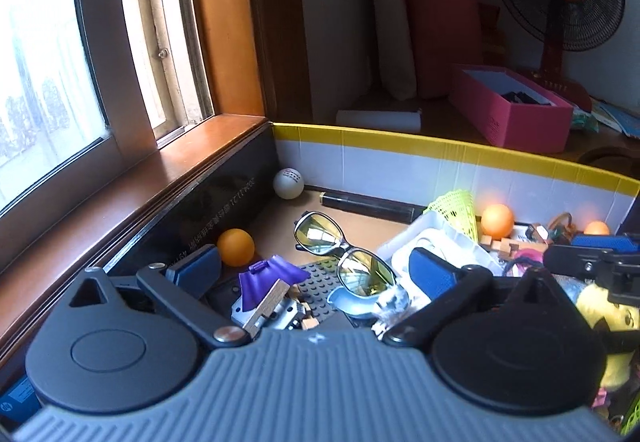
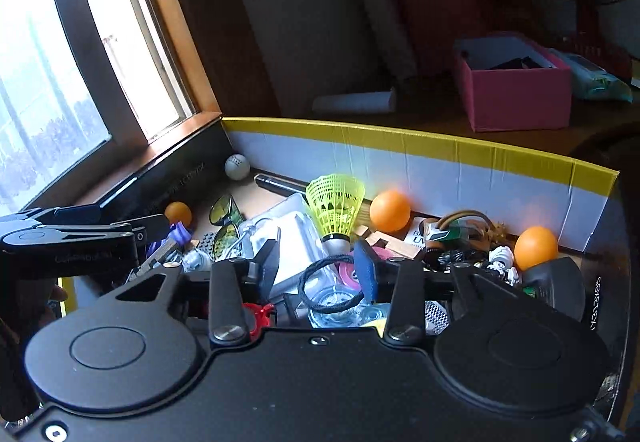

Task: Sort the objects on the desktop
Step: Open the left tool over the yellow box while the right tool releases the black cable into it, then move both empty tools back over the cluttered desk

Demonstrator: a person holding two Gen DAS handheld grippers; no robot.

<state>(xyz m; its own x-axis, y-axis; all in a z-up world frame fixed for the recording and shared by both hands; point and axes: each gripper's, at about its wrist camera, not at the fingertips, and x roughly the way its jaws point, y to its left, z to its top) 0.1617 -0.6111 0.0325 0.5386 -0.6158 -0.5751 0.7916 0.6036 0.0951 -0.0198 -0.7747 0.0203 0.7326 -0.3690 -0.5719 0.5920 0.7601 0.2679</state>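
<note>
Only the white ball [image 1: 288, 183] bears red print, unreadable.

Cardboard box [image 1: 440, 161] holds balls [image 1: 236, 246], sunglasses [image 1: 344, 254], shuttlecock [image 2: 334, 207].

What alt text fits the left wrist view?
The left gripper, open and empty, hovers over a cluttered cardboard box by a window, above yellow-lensed sunglasses and a purple toy piece. Orange balls, a white ball and a yellow shuttlecock lie around.
</note>
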